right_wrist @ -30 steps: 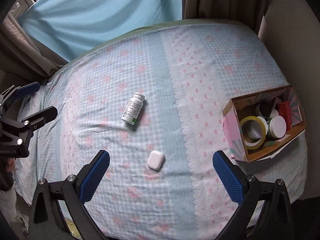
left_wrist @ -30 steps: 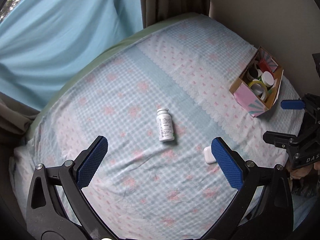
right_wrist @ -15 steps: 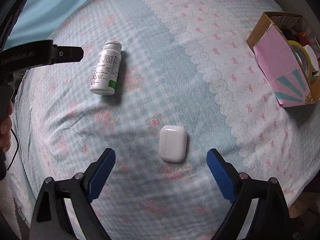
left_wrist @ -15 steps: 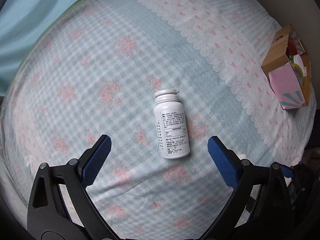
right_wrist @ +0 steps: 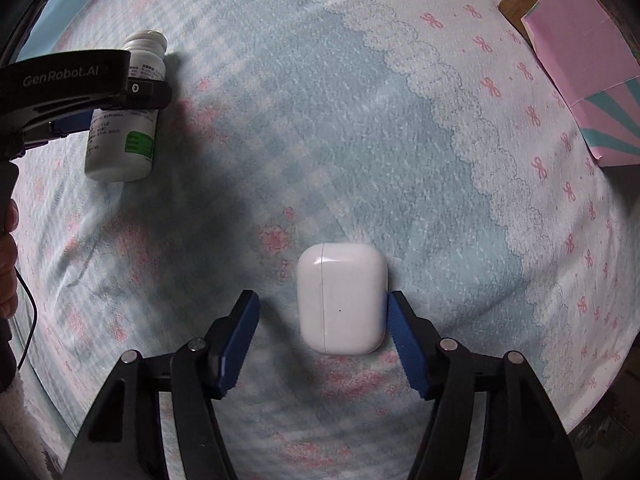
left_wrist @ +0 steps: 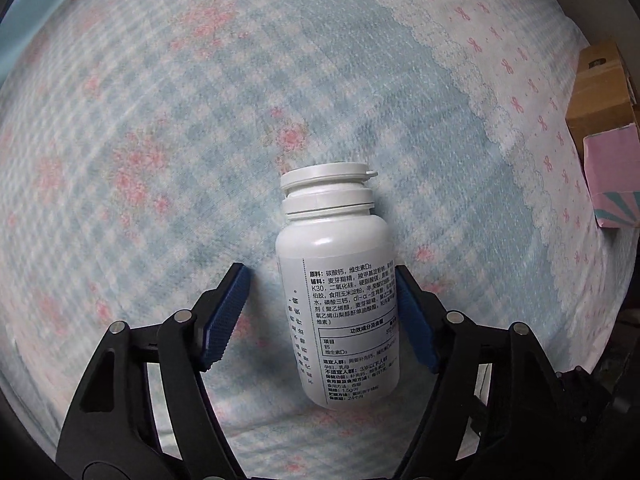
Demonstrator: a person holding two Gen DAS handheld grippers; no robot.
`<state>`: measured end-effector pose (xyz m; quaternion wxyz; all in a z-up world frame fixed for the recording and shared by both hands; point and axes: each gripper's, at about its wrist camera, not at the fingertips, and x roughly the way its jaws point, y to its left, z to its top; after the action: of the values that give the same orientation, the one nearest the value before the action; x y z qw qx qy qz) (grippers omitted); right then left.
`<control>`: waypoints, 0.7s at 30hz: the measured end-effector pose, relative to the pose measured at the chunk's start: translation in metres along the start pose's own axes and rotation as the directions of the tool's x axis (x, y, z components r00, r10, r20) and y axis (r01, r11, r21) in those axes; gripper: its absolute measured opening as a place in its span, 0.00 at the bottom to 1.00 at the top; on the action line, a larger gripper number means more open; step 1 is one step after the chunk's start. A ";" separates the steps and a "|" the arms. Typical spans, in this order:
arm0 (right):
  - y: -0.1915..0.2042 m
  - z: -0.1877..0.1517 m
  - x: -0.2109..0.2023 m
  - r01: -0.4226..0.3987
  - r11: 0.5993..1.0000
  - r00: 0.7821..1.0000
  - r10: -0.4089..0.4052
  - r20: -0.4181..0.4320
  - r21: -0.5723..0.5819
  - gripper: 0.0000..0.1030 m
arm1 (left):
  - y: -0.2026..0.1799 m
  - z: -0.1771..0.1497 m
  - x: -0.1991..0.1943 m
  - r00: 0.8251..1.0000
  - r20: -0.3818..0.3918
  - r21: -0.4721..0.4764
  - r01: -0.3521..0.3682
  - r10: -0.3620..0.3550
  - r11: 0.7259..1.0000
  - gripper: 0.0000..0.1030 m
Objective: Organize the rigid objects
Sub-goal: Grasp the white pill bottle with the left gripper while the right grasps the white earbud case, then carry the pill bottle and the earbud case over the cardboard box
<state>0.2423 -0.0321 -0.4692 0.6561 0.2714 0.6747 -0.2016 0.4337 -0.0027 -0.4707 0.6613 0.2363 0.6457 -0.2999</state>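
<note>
A white pill bottle [left_wrist: 336, 280] with a printed label lies on the checked bedspread, cap pointing away. My left gripper [left_wrist: 320, 276] straddles it, jaws open: the right pad touches its side, the left pad stands a gap away. A white earbuds case [right_wrist: 342, 298] lies flat on the bedspread. My right gripper [right_wrist: 322, 304] straddles it, jaws open: the right pad is at its edge, the left pad stands apart. The bottle [right_wrist: 128, 136] and the left gripper's arm also show at the upper left of the right wrist view.
A cardboard box with a pink and teal front [left_wrist: 604, 152] sits at the right edge of the bed; it also shows in the right wrist view [right_wrist: 580, 52]. The bedspread [right_wrist: 360, 120] is soft and wrinkled. A hand shows at the left edge.
Both grippers have come down close to the bed. The left now straddles the bottle and the right straddles the case. Both pairs of jaws have narrowed.
</note>
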 end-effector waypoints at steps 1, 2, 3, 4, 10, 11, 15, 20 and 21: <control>-0.001 0.000 0.002 0.006 1.000 1.000 -0.006 -0.002 0.010 0.49 | -0.003 0.000 0.000 1.000 0.007 0.012 0.005 -0.005 1.000 0.61; -0.002 -0.001 0.003 0.014 1.000 1.000 -0.014 -0.001 0.015 0.45 | -0.009 0.001 0.002 1.000 0.012 0.022 0.009 -0.010 1.000 0.53; -0.004 -0.001 0.004 0.018 1.000 1.000 -0.018 0.000 0.016 0.40 | -0.013 0.001 0.003 1.000 0.017 0.029 0.010 -0.011 1.000 0.49; -0.005 -0.002 0.005 0.008 1.000 1.000 -0.008 0.002 0.018 0.40 | -0.018 0.001 0.004 1.000 0.023 0.037 -0.001 0.000 0.999 0.49; -0.003 -0.003 0.008 -0.003 1.000 1.000 0.003 0.010 0.017 0.40 | -0.026 -0.003 0.006 0.999 0.046 0.036 0.009 -0.010 0.999 0.48; -0.002 -0.004 0.008 -0.006 1.000 1.000 0.006 0.012 0.017 0.40 | -0.026 -0.005 0.006 0.999 0.051 0.035 0.012 -0.014 0.999 0.48; -0.007 -0.005 0.005 -0.028 0.999 0.999 0.028 0.018 0.022 0.40 | -0.019 -0.007 0.002 0.998 0.067 0.034 0.016 -0.019 0.999 0.48; -0.012 -0.006 -0.002 -0.060 0.998 0.998 0.060 0.025 0.031 0.40 | -0.009 -0.018 -0.017 0.996 0.082 0.015 0.027 -0.028 1.000 0.47; -0.013 -0.006 -0.004 -0.069 0.997 0.997 0.068 0.027 0.031 0.40 | -0.008 -0.020 -0.021 0.996 0.086 0.012 0.028 -0.029 1.000 0.47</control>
<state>0.2289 -0.0387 -0.4660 0.6668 0.3022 0.6531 -0.1933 0.4143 0.0071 -0.4506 0.6829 0.2171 0.6183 -0.3227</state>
